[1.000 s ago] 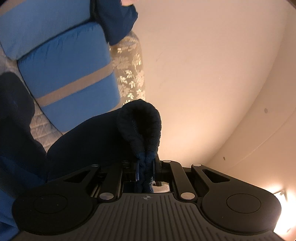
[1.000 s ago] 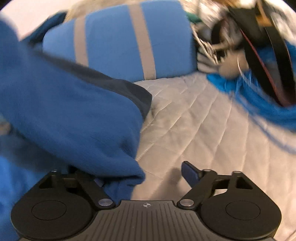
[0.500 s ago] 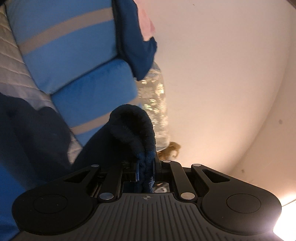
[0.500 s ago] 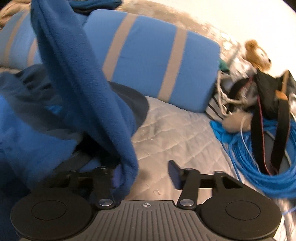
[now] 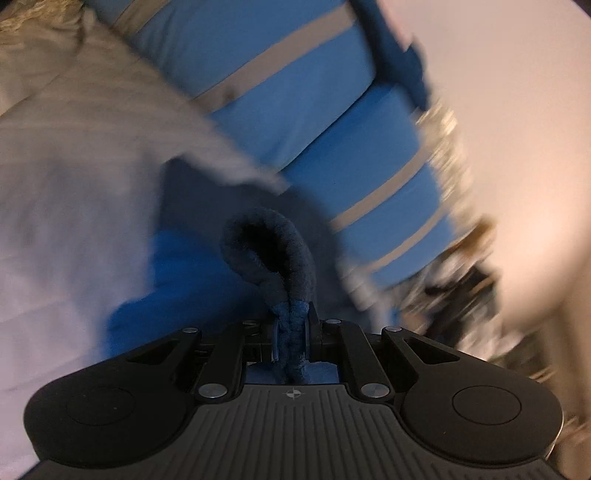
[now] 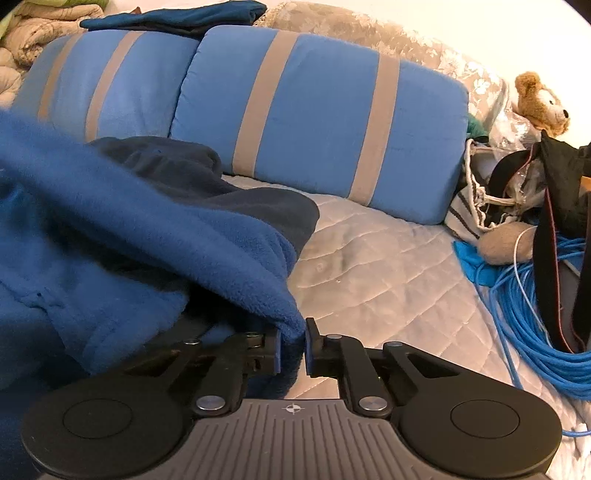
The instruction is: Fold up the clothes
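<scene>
The left gripper (image 5: 291, 334) is clamped on a bunched fold of the blue fleece garment (image 6: 122, 236); a dark navy loop of the fabric (image 5: 269, 243) rises out from between its two fingers and curls over above them. The left wrist view is heavily smeared, so little beyond the gripper can be read there apart from the grey quilted bed cover (image 5: 74, 184) and the blue pillows with grey stripes (image 5: 295, 103). The right gripper (image 6: 291, 345) is closed on an edge of the same garment, with the fleece corner pinched between the blue pads (image 6: 276, 349) of its fingers. From that grip the garment slopes up and away to the left, lying in a loose heap on the bed cover (image 6: 388, 280) in front of the two striped pillows (image 6: 317, 122). A darker navy part of the garment (image 6: 258, 206) lies on the cover just below the pillows. At the right side of the bed sit a coil of blue cable (image 6: 532, 317), a black strap (image 6: 550, 240) and a brown teddy bear (image 6: 539, 99), all well apart from the garment. A folded dark blue cloth (image 6: 173, 16) rests on top of the pillows.
</scene>
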`<state>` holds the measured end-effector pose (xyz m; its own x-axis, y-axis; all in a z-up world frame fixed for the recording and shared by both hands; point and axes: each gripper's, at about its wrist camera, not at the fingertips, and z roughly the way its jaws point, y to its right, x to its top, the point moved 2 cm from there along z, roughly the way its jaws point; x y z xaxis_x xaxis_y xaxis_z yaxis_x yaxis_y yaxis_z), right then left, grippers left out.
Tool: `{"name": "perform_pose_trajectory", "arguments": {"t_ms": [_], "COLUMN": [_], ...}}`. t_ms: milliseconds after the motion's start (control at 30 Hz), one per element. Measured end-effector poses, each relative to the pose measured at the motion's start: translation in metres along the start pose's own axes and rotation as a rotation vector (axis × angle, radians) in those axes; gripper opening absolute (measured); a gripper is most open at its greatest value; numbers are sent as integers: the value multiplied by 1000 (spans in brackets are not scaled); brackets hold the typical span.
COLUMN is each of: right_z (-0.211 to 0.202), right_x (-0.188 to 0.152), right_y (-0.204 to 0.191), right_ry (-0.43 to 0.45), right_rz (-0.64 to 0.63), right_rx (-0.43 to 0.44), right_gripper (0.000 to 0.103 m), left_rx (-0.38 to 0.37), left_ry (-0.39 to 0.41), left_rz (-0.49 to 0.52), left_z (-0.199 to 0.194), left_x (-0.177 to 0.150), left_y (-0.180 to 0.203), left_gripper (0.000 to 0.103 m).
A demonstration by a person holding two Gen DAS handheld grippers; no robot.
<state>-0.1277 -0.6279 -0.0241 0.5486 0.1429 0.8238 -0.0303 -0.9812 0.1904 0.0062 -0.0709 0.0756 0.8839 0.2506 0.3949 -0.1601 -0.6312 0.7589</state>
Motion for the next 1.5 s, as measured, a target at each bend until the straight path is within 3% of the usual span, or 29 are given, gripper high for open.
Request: {"name": "perform_pose_trajectory", "arguments": {"t_ms": [233,267,367,433,500,533,700,833,933,1000,1100,1233,1500], "right_z": [5,6,1,-10,-22,-25,-36,-21,14,27,19,-4,-39], "right_x": [4,5,8,10,13,17,36,44,31,18,16,27,41], "right_y": [2,2,2,2,2,3,8,13,8,7,13,18,22], "right_ry": [-47,-58,-67,-52,-22,-6,75,69,-49,-71,-30,12,-5], "right_rz": [-22,-27,-45,-58,-54,-34,67,144,130,102,126,91,40], "right_rx": [32,36,15,-7,-2,8,56,42,-19,-30,-30,-109,-170], "right_gripper": [14,16,41,69,83,89,101,103,103,103,103,103,103], "left_rx": [258,265,276,283,290,294,304,353,378,410,440,456,466], "left_ry": [-128,-127,-121,-118,-114,-112,-77,-42,-10,19,66,103,207], "left_rz": [186,193,209,219,229,235,225,254,291,312,348,382,398], "left_z": [30,31,32,33,33,34,27,23,13,3,-18,-50,-96], "left_x": [-29,-31,-37,-41,-45,-47,-56,-61,-64,-67,-71,-75,-83], "left_y": [-22,-24,-27,-29,-31,-33,-31,-21,-15,-11,-6,-4,5], "left_gripper": [13,14,16,17,18,18,22,36,48,65,69,70,77]}}
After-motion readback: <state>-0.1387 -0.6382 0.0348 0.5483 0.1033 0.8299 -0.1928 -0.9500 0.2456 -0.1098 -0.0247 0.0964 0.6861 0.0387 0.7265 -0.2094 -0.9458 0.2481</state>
